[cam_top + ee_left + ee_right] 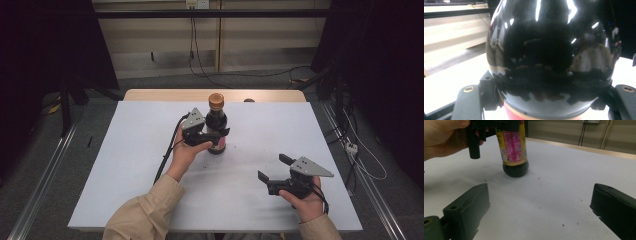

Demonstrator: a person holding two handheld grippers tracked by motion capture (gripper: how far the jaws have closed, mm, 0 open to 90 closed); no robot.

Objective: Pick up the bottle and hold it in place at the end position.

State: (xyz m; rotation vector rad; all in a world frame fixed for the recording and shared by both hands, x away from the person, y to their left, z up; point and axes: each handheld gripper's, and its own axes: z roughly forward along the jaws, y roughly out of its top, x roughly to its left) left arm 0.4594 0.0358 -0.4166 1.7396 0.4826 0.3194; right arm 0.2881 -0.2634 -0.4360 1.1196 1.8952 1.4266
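**Left gripper clamped on a dark bottle, right gripper apart near the table edge**

Nearest the person, at the right of the white table (pixel 140 165), the right hand (pixel 306 202) holds the right gripper (pixel 272 168) low over the surface. Its two black jaws stand wide apart with nothing between them. In the right gripper view those jaws frame bare white tabletop marked with a few small dark specks.

To the left, a forearm in a tan sleeve (pixel 142 212) reaches forward from the near edge. The left hand (pixel 184 154) holds the left gripper (pixel 216 137), and a black cable (pixel 167 152) trails back from it across the table.

Farther in, near the middle of the table, a bottle (pixel 216 125) stands upright. It holds dark liquid, has a brown cap (pixel 216 101), and carries a pink and yellow label (pixel 514 142). The left gripper's jaws are closed on the bottle's body, one on either side, just above the label. In the left gripper view the glossy dark shoulder of the bottle (pixel 551 57) sits between the jaws.

Beyond the table lie grey floor (pixel 150 82), cables, and a pale wall (pixel 165 35).
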